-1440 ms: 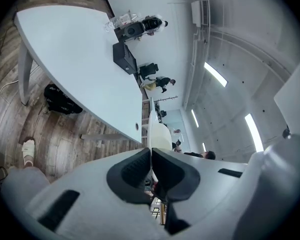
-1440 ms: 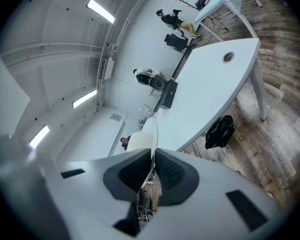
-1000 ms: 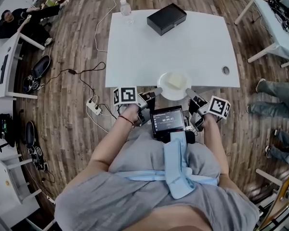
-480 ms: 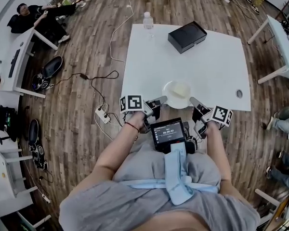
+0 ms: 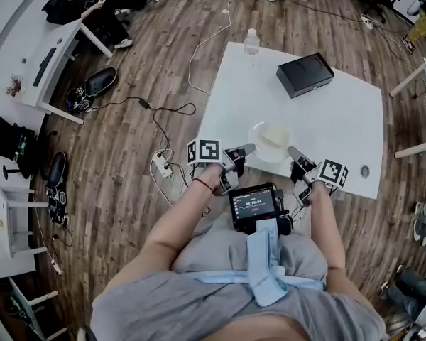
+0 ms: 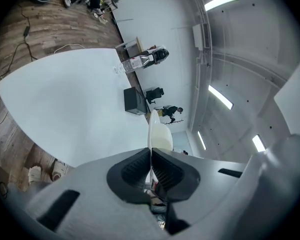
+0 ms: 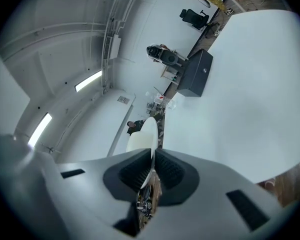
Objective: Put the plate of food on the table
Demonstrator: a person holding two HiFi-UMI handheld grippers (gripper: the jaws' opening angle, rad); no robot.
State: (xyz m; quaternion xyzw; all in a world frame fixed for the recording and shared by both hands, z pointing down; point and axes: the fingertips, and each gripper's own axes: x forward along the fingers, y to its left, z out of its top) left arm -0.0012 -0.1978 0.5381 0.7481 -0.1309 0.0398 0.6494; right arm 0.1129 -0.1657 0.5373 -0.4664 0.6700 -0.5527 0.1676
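Here the left gripper [image 5: 243,150] and the right gripper [image 5: 295,154] each have their jaws clamped on opposite rims of the plate of food [image 5: 271,139], which sits over the bench's [image 5: 326,112] near edge.

I was working in what looked like an open office or lab: white table [image 5: 234,98], wood floor [image 5: 128,155], floor power strip [image 5: 160,165], office chair [image 7: 194,15], ceiling strip lights [image 6: 221,0].

The left gripper [image 6: 151,159] pinched the plate [image 6: 157,133] by its rim — seemingly above the white table [image 6: 65,99] — with a black box [image 6: 135,100] on the table's far side.
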